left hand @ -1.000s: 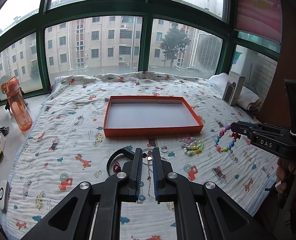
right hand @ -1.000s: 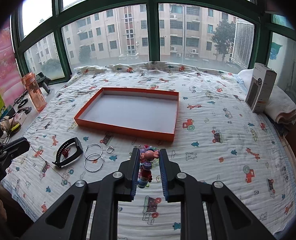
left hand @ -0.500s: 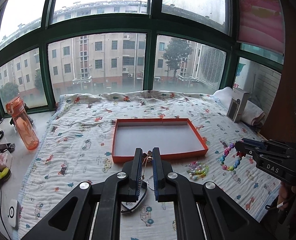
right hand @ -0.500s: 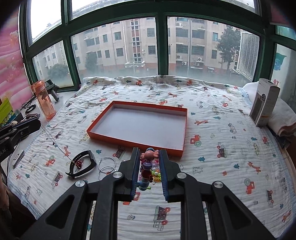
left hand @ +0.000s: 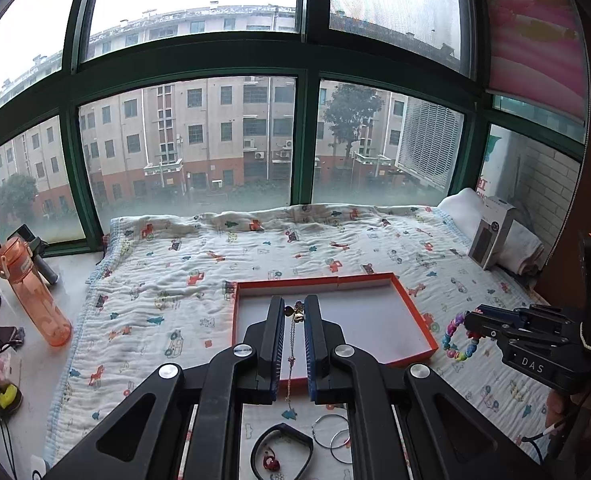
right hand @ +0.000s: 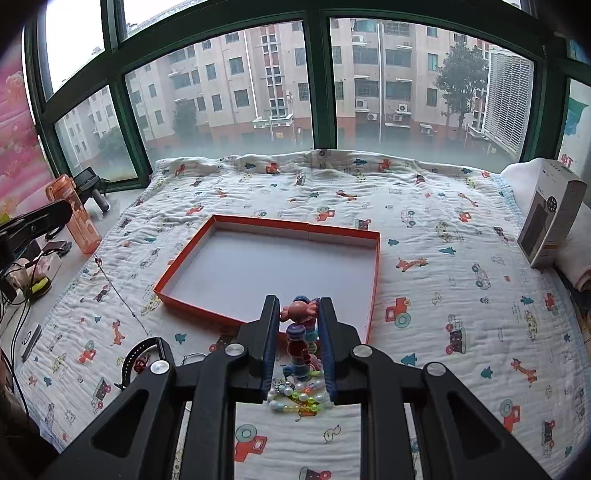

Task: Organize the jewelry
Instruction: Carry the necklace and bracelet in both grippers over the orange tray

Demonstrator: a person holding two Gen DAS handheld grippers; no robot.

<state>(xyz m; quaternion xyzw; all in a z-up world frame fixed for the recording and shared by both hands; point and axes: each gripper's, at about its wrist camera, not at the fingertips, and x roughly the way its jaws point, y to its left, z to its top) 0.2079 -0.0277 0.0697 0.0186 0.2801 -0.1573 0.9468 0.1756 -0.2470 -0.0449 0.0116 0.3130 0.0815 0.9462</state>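
Nearest, our left tongs [left hand: 294, 314] are clenched on a thin chain necklace [left hand: 292, 344], which dangles between the blue pads with its charms at the tips. Below it on the bed [left hand: 167, 292] we see a black bangle [left hand: 281, 446] and two silver hoops [left hand: 335, 436]. Our right tongs [right hand: 298, 314] grasp a chunky multicoloured bead bracelet [right hand: 300, 334], lifted above a pale bead bracelet [right hand: 295, 394] lying on the quilt. Just beyond both tongs sits the orange tray [right hand: 199, 236], white inside, holding no jewelry. Farther left stands an orange water bottle [left hand: 31, 292]; far right, a white box [right hand: 551, 216] leans on folded towels, before the green-framed window [left hand: 303, 140]
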